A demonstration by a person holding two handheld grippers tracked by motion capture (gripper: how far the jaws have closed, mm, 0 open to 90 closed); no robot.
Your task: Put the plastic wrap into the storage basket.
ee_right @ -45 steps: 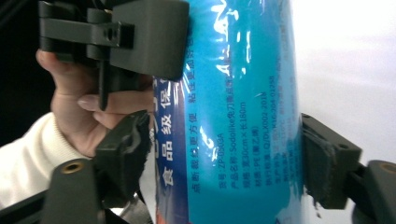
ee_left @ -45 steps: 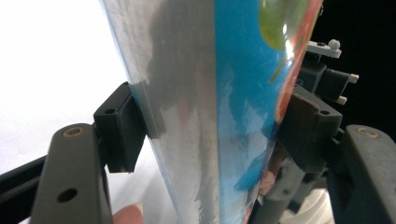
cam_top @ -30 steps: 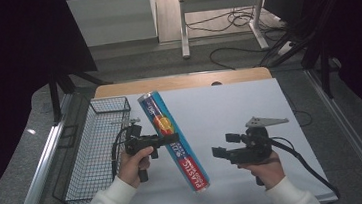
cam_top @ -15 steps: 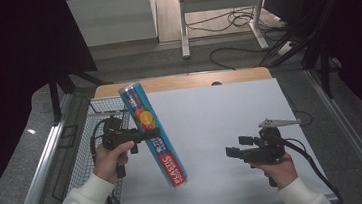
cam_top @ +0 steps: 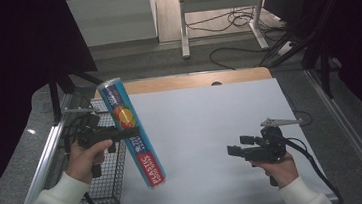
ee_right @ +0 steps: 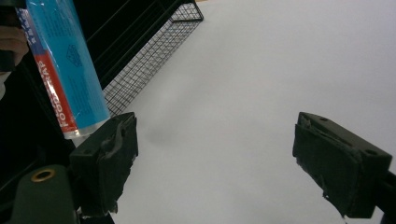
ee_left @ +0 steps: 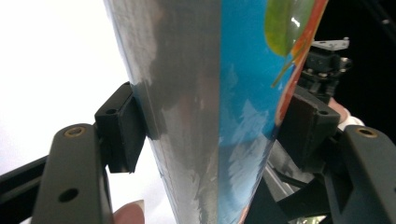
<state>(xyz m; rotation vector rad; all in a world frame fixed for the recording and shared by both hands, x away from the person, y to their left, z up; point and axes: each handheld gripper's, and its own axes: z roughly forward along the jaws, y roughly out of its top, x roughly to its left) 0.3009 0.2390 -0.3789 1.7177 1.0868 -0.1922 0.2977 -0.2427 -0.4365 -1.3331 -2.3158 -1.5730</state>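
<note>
At the left, the wire basket [cam_top: 104,182] stands on the edge of the worktop [cam_top: 211,124]; the sleeve and the left hand [cam_top: 86,159] hide part of it. The left gripper [cam_top: 122,134] has its fingers [ee_left: 122,128] closed on the roll of plastic wrap [cam_top: 132,131], which hangs tilted in the air over the basket's right rim. In the left gripper view the roll is cut off at the top and bottom, and its print is hard to read. A second ago the roll was lower and nearer the middle of the worktop. At the right, the right gripper [cam_top: 233,147] has its fingers [ee_right: 105,163] apart, with nothing between them; they have just been closing a little.
</note>
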